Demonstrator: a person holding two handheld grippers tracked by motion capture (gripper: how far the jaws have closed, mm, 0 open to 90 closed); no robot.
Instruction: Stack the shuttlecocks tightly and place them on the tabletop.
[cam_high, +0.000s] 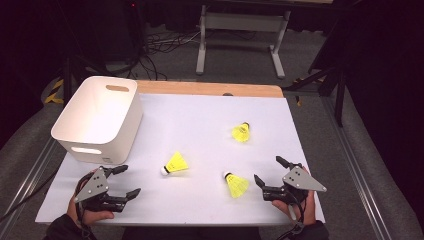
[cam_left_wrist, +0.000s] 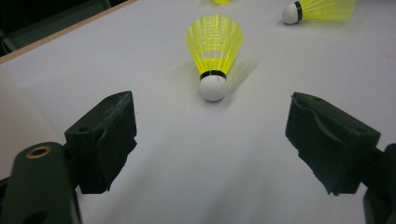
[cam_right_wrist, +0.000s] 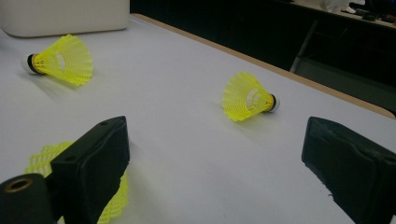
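Observation:
Three yellow shuttlecocks with white cork tips lie on the white table top (cam_high: 210, 120). The middle one (cam_high: 176, 164) (cam_left_wrist: 214, 51) lies ahead of my left gripper (cam_high: 129, 180) (cam_left_wrist: 210, 140), cork toward it, and that gripper is open with nothing between its jaws. The near one (cam_high: 236, 184) (cam_right_wrist: 46, 156) lies just left of my right gripper (cam_high: 267, 169) (cam_right_wrist: 215, 158), partly hidden behind its left jaw. That gripper is open and holds nothing. The far shuttlecock (cam_high: 241, 132) (cam_right_wrist: 247, 97) lies on its side ahead of the right gripper.
A white plastic bin (cam_high: 100, 117) (cam_right_wrist: 65, 14) with handle slots stands at the table's back left, close to the left gripper. A wooden strip (cam_high: 210, 89) edges the far side. Beyond the table are a grey floor, cables and a metal frame (cam_high: 240, 30).

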